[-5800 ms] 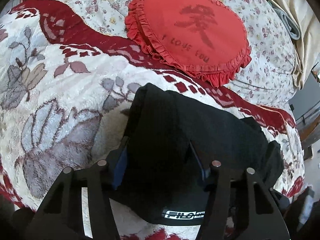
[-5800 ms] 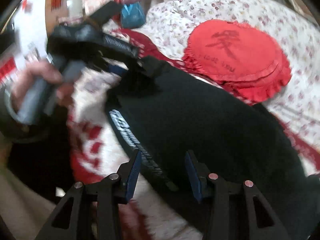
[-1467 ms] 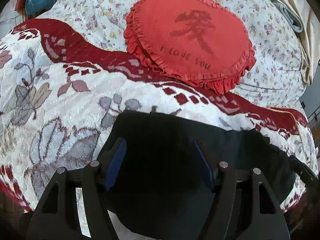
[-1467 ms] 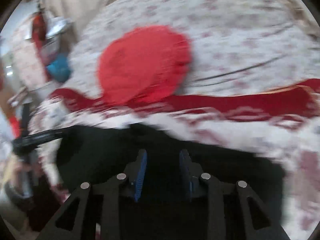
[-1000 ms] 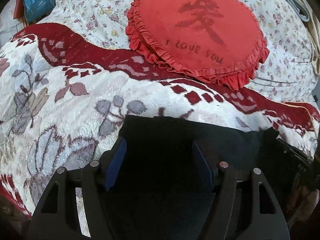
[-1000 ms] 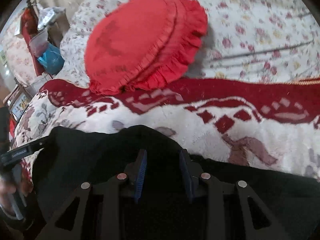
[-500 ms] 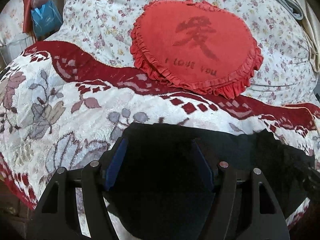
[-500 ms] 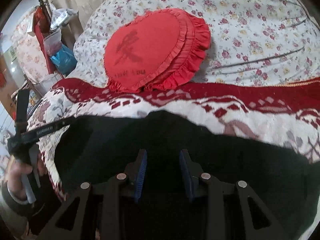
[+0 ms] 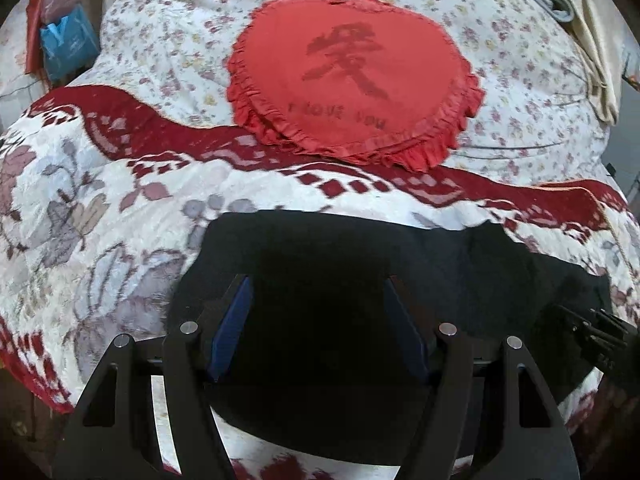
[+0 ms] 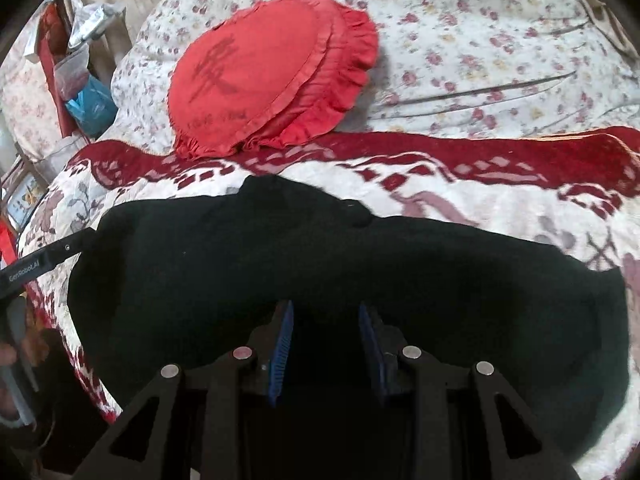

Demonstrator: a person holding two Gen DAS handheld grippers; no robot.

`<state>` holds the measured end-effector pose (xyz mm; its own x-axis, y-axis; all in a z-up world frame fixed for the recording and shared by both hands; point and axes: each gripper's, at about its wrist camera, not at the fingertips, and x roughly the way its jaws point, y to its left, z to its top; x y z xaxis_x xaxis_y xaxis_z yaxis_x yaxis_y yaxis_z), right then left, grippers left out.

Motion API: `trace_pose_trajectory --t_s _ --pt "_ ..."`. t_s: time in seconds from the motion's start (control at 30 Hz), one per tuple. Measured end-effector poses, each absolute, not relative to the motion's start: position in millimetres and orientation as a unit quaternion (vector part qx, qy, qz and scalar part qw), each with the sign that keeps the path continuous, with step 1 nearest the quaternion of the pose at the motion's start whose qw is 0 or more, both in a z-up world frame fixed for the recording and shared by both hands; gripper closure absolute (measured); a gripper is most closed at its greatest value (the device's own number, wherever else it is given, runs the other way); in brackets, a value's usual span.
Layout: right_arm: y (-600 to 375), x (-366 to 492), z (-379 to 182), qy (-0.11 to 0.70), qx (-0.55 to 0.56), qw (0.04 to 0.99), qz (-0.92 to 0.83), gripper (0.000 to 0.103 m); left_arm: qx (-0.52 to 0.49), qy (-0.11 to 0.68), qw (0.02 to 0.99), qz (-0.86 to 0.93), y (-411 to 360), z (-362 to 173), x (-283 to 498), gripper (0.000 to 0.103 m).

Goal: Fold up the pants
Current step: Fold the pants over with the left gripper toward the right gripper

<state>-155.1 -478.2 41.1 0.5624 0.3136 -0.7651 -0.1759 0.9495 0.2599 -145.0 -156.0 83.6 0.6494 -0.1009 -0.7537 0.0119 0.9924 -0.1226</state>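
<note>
Left wrist view, left to right: one blue bag at the far left edge by the bed; one cream-and-red patterned blanket spread over the bed; one red heart-shaped cushion with a ruffled edge, lying on one floral quilt and overlapping the blanket's red border. One pair of black pants folded flat on the blanket, near its front edge. Left gripper over the pants with blue pads spread apart; black cloth between them, but cannot tell whether pinched or merely beneath. Tip of the other gripper at the right edge.

Right wrist view, left to right: one hand on a grey handle at the left edge; same pants stretching across the blanket. Right gripper above the dark cloth, pads closer together, gap between them; whether gripping the cloth cannot be told.
</note>
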Motion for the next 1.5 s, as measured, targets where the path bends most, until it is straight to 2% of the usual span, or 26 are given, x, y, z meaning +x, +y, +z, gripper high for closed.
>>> trace_pose_trajectory --t_s 0.1,0.23,0.37,0.57,0.73,0.87,0.9,0.93,1.0,1.17,1.33,1.47,1.5 --pt "-498 -167 42 0.448 0.082 0.882 0.119 0.07 -0.055 0.426 0.901 -0.06 -170 83 -144 0.034" --pt "-531 -187 35 0.45 0.089 0.884 0.084 0.063 -0.043 0.433 0.895 -0.104 -198 77 -144 0.034" --pt "-569 -196 26 0.449 0.11 0.884 0.061 0.063 -0.059 0.453 0.88 -0.133 -215 68 -138 0.034" --pt "-604 -215 37 0.43 0.145 0.89 0.046 0.063 -0.042 0.465 0.868 -0.17 -254 64 -132 0.027" --pt "-627 -231 55 0.386 0.151 0.91 0.011 0.062 -0.025 0.477 0.858 -0.19 -284 61 -125 0.027" --pt "-634 -210 52 0.39 0.121 0.913 -0.006 0.062 -0.006 0.477 0.856 -0.199 -303 62 -121 0.027" --pt "-633 -204 50 0.387 0.114 0.915 -0.006 0.064 -0.003 0.477 0.856 -0.201 -306 62 -120 0.027" --pt "-632 -196 46 0.385 0.111 0.916 -0.001 0.08 0.0 0.479 0.854 -0.202 -310 62 -119 0.027" --pt "-628 -180 40 0.396 0.108 0.911 0.022 0.099 0.004 0.483 0.852 -0.2 -314 61 -116 0.027" --pt "-634 -172 55 0.355 0.108 0.928 0.012 0.099 0.004 0.472 0.859 -0.198 -319 65 -108 0.027" --pt "-640 -155 26 0.407 0.127 0.904 0.004 0.099 0.019 0.471 0.857 -0.211 -337 67 -103 0.027" --pt "-657 -177 40 0.398 0.151 0.905 -0.008 0.09 0.026 0.464 0.846 -0.261 -356 74 -104 0.027" --pt "-662 -185 44 0.393 0.157 0.906 -0.012 0.084 0.022 0.468 0.836 -0.286 -363 75 -102 0.027"
